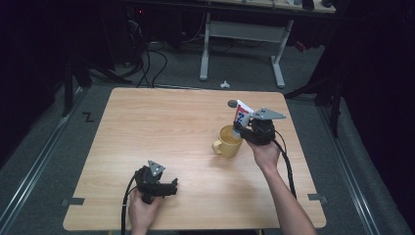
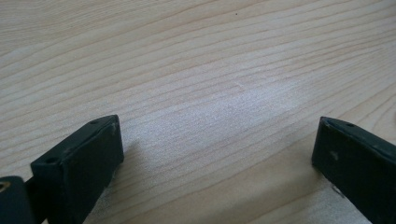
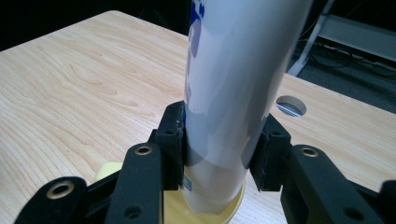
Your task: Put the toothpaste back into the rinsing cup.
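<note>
White tube [image 3: 233, 93] with blue markings, yellow mug [image 1: 228, 142], pale wood-grain table [image 1: 161, 127]

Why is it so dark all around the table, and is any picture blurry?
High view: light falls on the table, the room around stays dim. Left gripper view: a pale sheen on the wood. Right gripper view: the close tube looks soft.

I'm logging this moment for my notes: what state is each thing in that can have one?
White tube with blue print: upright, clamped low down, bottom end in the mug's mouth.
Yellow ceramic mug: upright on the table, handle toward the front left.
Right tool: shut on the tube.
Left tool: open, nothing between its jaws, low over the light wooden table.
</note>
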